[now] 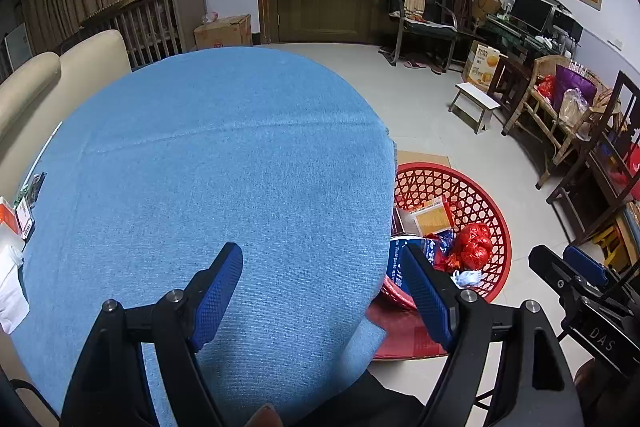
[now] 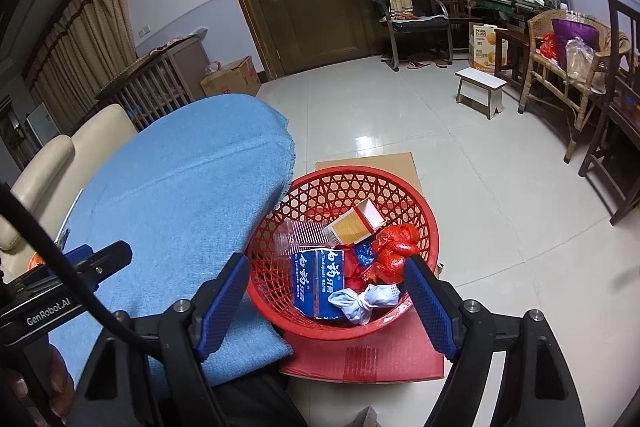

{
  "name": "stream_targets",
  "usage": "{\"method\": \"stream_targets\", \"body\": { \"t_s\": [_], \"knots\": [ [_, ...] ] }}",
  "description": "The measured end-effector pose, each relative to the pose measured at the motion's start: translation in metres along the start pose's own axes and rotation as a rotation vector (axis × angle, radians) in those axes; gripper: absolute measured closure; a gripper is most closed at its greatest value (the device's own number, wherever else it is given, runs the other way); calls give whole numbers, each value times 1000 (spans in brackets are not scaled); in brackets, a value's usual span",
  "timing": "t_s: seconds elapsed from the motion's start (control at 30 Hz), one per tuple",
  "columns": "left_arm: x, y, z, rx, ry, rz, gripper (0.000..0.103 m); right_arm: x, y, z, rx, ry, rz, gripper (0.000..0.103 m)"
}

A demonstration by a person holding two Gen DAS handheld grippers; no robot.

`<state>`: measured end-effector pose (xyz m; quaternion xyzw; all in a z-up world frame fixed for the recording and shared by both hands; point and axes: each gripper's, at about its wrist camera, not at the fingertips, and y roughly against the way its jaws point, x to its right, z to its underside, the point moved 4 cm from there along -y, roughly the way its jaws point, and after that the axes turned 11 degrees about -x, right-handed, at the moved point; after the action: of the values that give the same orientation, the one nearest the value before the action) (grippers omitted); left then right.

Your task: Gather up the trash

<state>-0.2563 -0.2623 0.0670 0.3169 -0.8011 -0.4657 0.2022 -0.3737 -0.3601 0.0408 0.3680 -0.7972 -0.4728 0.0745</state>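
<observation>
The red basket (image 2: 420,223) is seen on flattened cardboard (image 2: 404,363) on the floor, just beside the blue-clothed desk (image 1: 208,155). A toothpaste box (image 2: 318,281), yellow carton (image 2: 352,227) and crumpled red bag (image 2: 394,247) are held within. The right hand-held gripper (image 2: 328,299) is spread empty above the basket; the left hand-held gripper (image 1: 320,291) is spread empty over the desk edge.

One red basket (image 2: 420,227) holds one toothpaste box (image 2: 316,283), one orange carton (image 2: 352,227), one knotted mask (image 2: 364,301).

I see a blue cloth (image 1: 208,155) covering the bench, cream sofa (image 1: 44,87) past its left edge, white stool (image 2: 480,85) and wicker chair (image 2: 560,67) beyond on the floor.
</observation>
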Motion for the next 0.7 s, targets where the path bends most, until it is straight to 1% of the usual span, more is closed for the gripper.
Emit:
{"method": "stream_targets", "body": {
  "t_s": [0.23, 0.3, 0.33, 0.7],
  "knots": [
    [-3, 1, 2, 0, 14, 7, 22, -2, 0, 0, -2, 11, 12, 20],
    [-4, 1, 2, -2, 18, 9, 22, -3, 1, 1, 0, 17, 17, 11],
    [-5, 1, 2, -3, 20, 10, 22, -4, 1, 1, 2, 20, 17, 10],
    [-7, 3, 3, -2, 21, 16, 21, -8, 1, 1, 0, 36, 29, 10]
  ]
}}
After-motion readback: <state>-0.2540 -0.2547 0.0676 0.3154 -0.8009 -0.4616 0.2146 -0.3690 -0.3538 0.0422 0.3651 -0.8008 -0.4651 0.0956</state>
